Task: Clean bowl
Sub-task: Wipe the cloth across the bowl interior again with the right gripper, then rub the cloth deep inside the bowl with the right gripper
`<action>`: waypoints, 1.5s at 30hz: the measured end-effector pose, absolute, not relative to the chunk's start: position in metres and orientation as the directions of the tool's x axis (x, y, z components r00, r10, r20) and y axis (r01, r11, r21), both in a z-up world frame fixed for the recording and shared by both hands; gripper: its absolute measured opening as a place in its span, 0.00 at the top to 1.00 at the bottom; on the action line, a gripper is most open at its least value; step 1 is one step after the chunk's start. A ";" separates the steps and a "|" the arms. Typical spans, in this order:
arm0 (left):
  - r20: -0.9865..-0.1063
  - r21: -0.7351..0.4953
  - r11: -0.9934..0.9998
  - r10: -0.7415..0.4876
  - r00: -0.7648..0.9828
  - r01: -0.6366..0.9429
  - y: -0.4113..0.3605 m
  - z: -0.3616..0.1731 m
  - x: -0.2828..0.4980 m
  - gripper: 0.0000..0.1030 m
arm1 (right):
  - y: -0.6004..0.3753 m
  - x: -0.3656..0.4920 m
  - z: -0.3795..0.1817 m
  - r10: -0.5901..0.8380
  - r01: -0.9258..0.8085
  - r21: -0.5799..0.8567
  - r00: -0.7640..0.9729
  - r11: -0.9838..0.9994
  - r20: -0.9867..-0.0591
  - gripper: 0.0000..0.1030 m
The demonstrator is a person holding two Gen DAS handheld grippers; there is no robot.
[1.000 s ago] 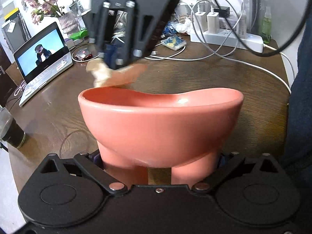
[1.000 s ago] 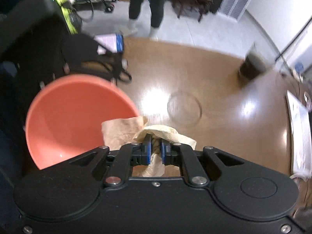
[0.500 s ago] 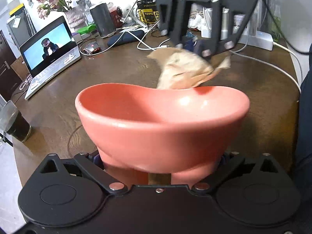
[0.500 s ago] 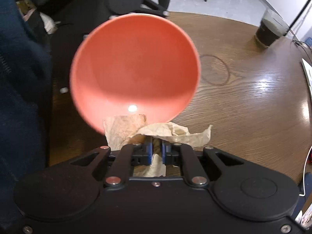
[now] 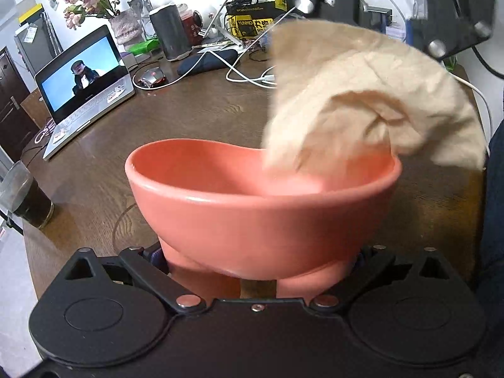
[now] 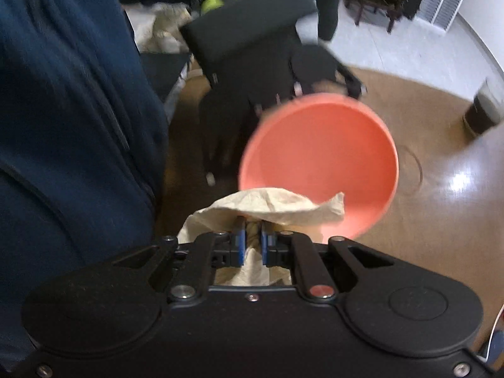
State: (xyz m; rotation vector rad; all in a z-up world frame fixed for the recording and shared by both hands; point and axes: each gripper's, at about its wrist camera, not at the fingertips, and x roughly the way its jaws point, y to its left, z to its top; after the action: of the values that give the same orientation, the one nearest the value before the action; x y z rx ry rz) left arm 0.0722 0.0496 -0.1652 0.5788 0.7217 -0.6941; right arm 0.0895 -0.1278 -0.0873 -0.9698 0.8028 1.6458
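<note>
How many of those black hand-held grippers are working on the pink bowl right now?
2. The left hand-held gripper grips the pink bowl from below at its base; the right hand-held gripper pinches a crumpled beige paper towel at the bowl's rim.

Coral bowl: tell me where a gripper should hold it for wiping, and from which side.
Grip the bowl low, by its narrower base, from the near side, as the left gripper does. That keeps the rim and inside free for the paper towel.
</note>
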 end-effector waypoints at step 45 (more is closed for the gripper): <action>-0.753 0.227 0.590 -0.398 0.524 0.775 0.036 -0.164 0.056 0.05 | -0.087 0.126 -0.115 0.461 -0.954 -0.082 -0.063 -0.287 -0.885 0.89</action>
State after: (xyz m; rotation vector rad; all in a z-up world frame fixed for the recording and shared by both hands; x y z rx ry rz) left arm 0.0562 0.0358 -0.1645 0.5970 0.7109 -0.7536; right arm 0.1257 -0.0868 -0.1150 -1.0467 0.6736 1.6077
